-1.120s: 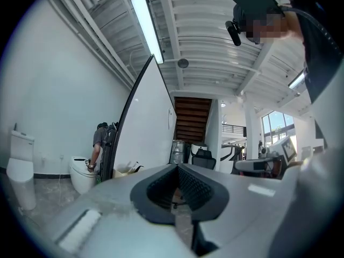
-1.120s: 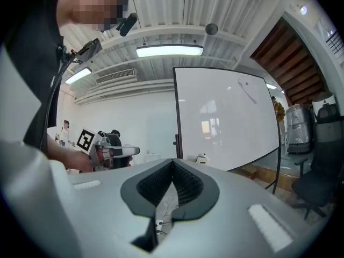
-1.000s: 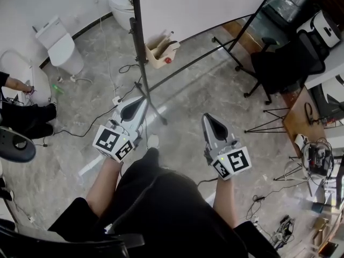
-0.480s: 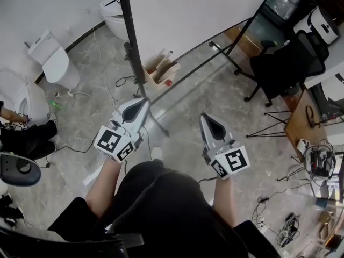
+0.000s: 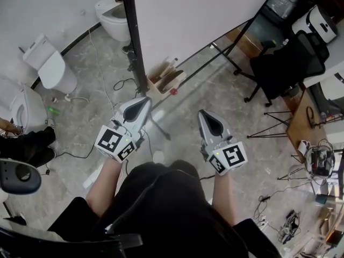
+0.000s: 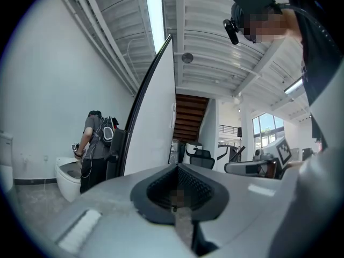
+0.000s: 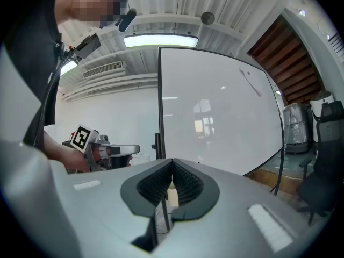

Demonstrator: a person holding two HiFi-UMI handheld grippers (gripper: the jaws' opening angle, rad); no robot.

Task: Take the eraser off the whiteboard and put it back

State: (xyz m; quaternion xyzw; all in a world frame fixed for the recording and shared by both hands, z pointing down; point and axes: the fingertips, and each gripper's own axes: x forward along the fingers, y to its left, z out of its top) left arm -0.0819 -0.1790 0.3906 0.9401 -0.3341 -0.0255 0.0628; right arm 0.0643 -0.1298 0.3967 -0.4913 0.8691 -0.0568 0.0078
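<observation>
Tongs check: left tongs [image 5: 143, 100] and right tongs [image 5: 203, 114] both closed, empty. No eraser discernible on large white whiteboard [image 7: 215, 112]; likely light, rigid-backed, so pinch its long sides.

3 white toilets [image 5: 51, 66] stand along the wall at the left on the grey stone floor [image 5: 215, 98]. A cardboard box [image 5: 164, 79] sits near loose cables [image 5: 124, 83]. A black office chair [image 5: 282, 69] stands at the right.

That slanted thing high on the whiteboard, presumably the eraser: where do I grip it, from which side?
Grip the eraser mid-length across its narrow width, coming straight at the whiteboard face. It looks long, slim and slanted, so roll the right gripper to match.
</observation>
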